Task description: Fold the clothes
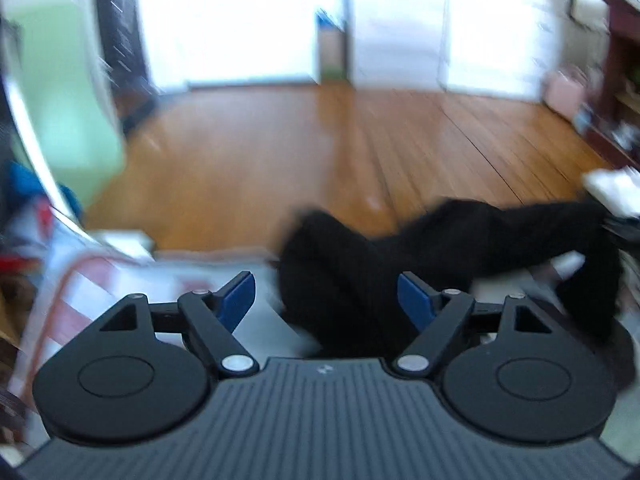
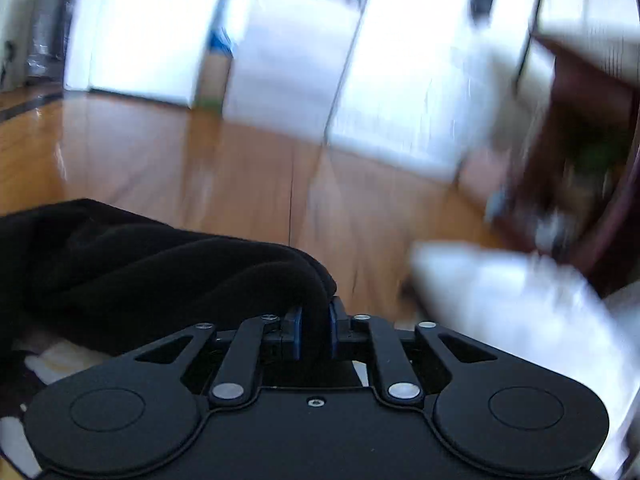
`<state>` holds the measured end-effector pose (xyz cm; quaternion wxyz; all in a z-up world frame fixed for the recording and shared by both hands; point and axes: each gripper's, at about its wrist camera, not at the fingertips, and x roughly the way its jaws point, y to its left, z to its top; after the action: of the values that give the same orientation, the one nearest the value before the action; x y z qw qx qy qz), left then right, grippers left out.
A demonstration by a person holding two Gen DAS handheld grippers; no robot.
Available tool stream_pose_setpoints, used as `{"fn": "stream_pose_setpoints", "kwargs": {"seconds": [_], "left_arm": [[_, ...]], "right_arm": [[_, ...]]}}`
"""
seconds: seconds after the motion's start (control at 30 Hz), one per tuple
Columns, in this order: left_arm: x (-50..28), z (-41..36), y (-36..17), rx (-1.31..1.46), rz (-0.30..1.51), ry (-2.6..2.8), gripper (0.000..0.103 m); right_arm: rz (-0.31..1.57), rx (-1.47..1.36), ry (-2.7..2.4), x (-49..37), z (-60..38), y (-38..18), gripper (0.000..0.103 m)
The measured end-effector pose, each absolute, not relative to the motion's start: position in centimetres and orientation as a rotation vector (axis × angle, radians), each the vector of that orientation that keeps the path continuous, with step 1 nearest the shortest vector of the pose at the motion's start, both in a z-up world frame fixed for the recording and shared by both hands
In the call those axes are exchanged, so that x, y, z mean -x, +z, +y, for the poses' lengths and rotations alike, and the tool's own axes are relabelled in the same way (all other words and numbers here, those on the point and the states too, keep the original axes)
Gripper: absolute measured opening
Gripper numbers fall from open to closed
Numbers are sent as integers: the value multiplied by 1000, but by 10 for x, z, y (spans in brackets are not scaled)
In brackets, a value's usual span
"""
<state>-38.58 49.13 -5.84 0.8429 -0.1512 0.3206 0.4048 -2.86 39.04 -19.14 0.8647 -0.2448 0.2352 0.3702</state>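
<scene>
The right tool (image 2: 311,334) pinches a fold of the black garment (image 2: 160,272) tight between its blue pads, the cloth trailing off to its left. The left tool (image 1: 326,300) stands wide apart, gripping nothing, with the garment bunched just beyond it above the wooden floor (image 1: 280,152).

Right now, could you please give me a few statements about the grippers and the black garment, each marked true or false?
1. The right gripper is shut on the black garment. True.
2. The left gripper is clamped on the garment. False: its fingers stand wide apart, pressing nothing.
3. The floor is wooden. True.
4. The garment is neatly folded flat. False: it is bunched and draped.
</scene>
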Motion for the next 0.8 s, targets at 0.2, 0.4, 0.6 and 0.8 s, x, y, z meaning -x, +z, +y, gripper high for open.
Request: {"fn": "stream_pose_setpoints", "kwargs": {"seconds": [0.2,0.4,0.6,0.8], "left_arm": [[351,478,-138,491,856,765,78],[386,508,-158,696,820,847,79],[438,536,-197,1074,638,897,79],[448,535,-216,1118,559,911,79]], "right_arm": [[512,469,893,57,379,-188,52],[904,257,1393,80,372,-204,57],[1195,411,1557,134,397,-236,57],[769,755,1760,214,410,-224,62]]}}
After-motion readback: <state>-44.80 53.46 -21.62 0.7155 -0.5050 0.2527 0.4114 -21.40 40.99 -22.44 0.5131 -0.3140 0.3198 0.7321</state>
